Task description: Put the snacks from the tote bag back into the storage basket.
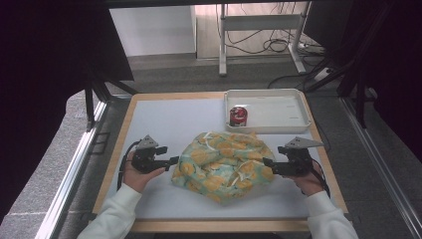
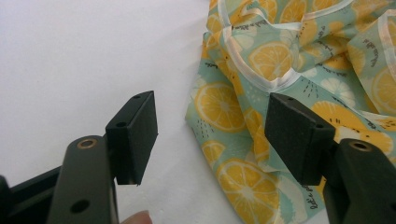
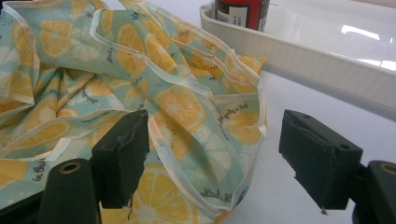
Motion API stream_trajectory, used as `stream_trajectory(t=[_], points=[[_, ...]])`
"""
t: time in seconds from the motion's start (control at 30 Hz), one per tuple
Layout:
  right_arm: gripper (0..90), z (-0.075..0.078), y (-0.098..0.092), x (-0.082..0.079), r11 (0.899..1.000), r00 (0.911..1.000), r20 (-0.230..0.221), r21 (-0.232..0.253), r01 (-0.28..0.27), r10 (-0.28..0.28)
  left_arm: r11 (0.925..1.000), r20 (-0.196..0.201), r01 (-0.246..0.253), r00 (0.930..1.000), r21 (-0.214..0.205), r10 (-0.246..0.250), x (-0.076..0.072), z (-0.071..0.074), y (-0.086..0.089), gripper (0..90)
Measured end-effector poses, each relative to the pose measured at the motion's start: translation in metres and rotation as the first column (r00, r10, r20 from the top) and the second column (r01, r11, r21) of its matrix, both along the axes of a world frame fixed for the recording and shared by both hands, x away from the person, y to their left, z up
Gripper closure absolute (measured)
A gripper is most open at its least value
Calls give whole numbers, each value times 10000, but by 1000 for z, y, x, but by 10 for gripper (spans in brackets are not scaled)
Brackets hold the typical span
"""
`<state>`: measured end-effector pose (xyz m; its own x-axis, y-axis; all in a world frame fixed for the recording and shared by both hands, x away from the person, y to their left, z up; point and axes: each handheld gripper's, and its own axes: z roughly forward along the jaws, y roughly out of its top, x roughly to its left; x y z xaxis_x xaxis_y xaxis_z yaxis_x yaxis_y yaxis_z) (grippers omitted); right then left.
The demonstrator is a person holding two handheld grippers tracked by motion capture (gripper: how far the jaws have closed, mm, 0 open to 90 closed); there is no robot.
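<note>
Cloth [image 1: 224, 165] printed with orange slices on pale green lies crumpled in a heap at the middle of the table [image 1: 164, 119]. At its nine o'clock edge the left hand-held gripper [image 1: 172, 160] has its jaws wide apart, one pad over the fabric's border, the other over bare table, nothing pinched. At three o'clock the right hand-held gripper [image 1: 266, 163] stands open too, its jaws straddling the cloth's hemmed edge without pressing it. Toward one o'clock a white tray [image 1: 278, 117] holds a red can [image 1: 238, 115] in its near left corner.
</note>
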<state>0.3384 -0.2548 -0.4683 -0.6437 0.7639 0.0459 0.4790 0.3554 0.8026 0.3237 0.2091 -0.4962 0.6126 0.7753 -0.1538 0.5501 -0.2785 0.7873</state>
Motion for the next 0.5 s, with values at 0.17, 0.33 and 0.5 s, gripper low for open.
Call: stream_trajectory(t=[0.17,0.33,0.5], points=[[246,2,-3,0,9999,9999,93,115,87,-88,10000,13,33,10000,45,-33,0,0,0,349],[245,3,-4,-1,9997,9998,145,205,129,-132,10000,21,40,10000,70,-40,0,0,-1,349],[244,2,-3,-1,9998,9998,177,183,119,-122,10000,41,15,10000,-2,-15,0,0,0,350]])
